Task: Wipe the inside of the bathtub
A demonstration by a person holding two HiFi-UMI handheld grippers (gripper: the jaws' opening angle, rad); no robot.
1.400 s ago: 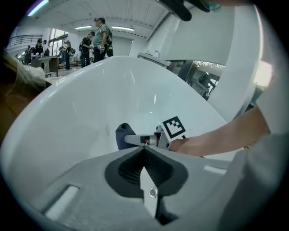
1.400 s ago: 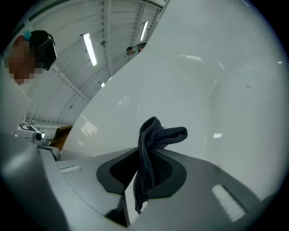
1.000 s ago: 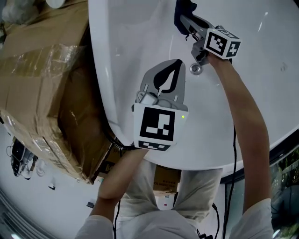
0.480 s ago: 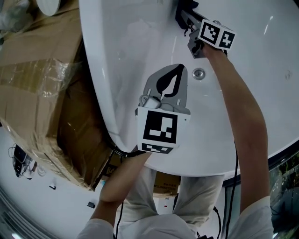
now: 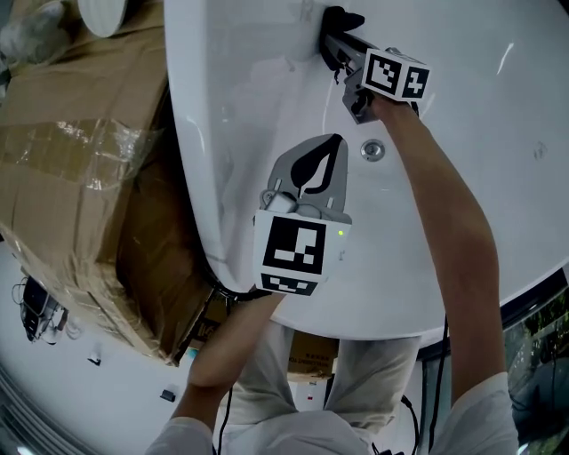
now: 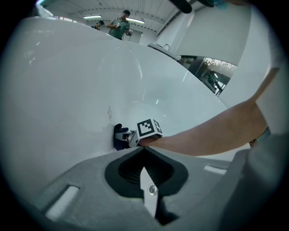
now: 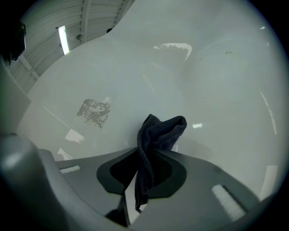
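Note:
The white bathtub (image 5: 498, 178) fills the head view, and I look down into it. My right gripper (image 5: 336, 43) is shut on a dark blue cloth (image 5: 334, 23) and presses it against the tub's inner wall, beyond the drain (image 5: 372, 149). In the right gripper view the cloth (image 7: 159, 131) stands bunched between the jaws of the right gripper (image 7: 145, 151), touching the wall. A grey smudge (image 7: 95, 111) marks the wall to its left. My left gripper (image 5: 332, 142) hovers shut and empty over the tub's near side. From the left gripper (image 6: 143, 150) view, the cloth (image 6: 119, 138) and the right gripper's cube (image 6: 149, 128) show ahead.
Plastic-wrapped cardboard boxes (image 5: 71, 178) stand against the tub's left outer side, with a white round object (image 5: 102, 12) on top. The tub's rim (image 5: 191, 169) runs along the left. A person (image 6: 120, 25) stands far off beyond the tub.
My right gripper has slid the cloth left along the tub wall, farther from the drain. The left gripper has stayed shut and has barely shifted.

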